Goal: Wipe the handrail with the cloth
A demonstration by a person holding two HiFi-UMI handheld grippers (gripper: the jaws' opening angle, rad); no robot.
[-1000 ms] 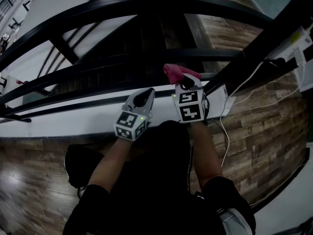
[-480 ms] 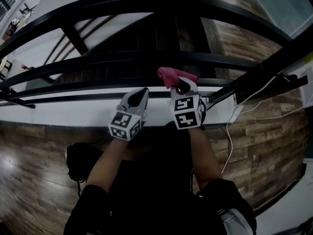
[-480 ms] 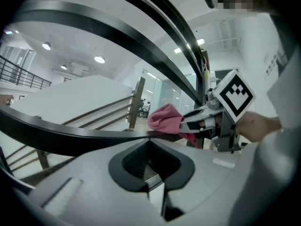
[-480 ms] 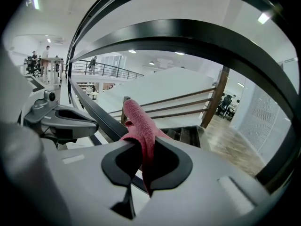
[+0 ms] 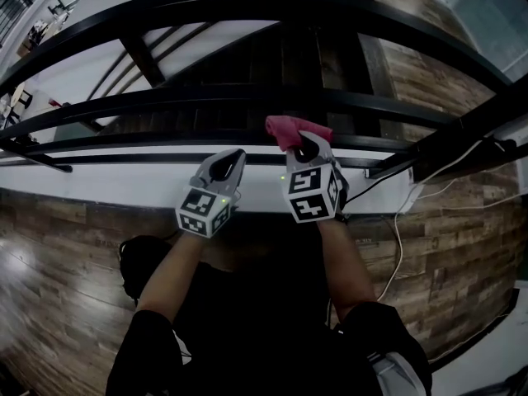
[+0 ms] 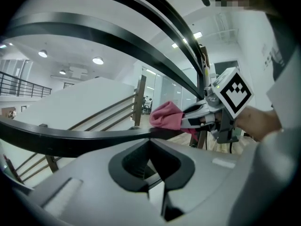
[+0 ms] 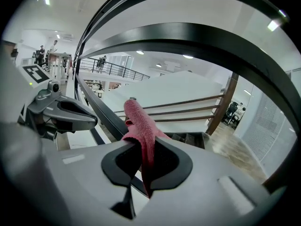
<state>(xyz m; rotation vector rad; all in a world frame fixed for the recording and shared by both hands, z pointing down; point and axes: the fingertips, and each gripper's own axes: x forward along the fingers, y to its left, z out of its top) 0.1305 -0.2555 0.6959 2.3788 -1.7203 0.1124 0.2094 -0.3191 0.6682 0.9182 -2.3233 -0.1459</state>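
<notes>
Black handrails (image 5: 247, 97) curve across the head view above a white ledge. My right gripper (image 5: 305, 143) is shut on a pink cloth (image 5: 289, 129), which bunches against the lower rail (image 5: 165, 143). In the right gripper view the cloth (image 7: 139, 126) stands up from between the jaws, beside the rail (image 7: 101, 114). My left gripper (image 5: 236, 157) sits a little to the left of it, shut and empty, its tip at the thin bottom rail. The left gripper view has the rail (image 6: 70, 140) crossing just over the jaws, with the cloth (image 6: 167, 116) and right gripper (image 6: 203, 117) beyond.
A white ledge (image 5: 107, 192) runs under the rails, with wooden stairs (image 5: 272, 64) beyond them. Wood-pattern floor (image 5: 49, 246) lies below. A white cable (image 5: 400, 238) hangs at the right. A dark bag-like thing (image 5: 136, 262) lies by my left arm.
Both grippers, with the cloth, have shifted slightly left along the rail, and the head view has shifted with them. The jaws have not changed.
</notes>
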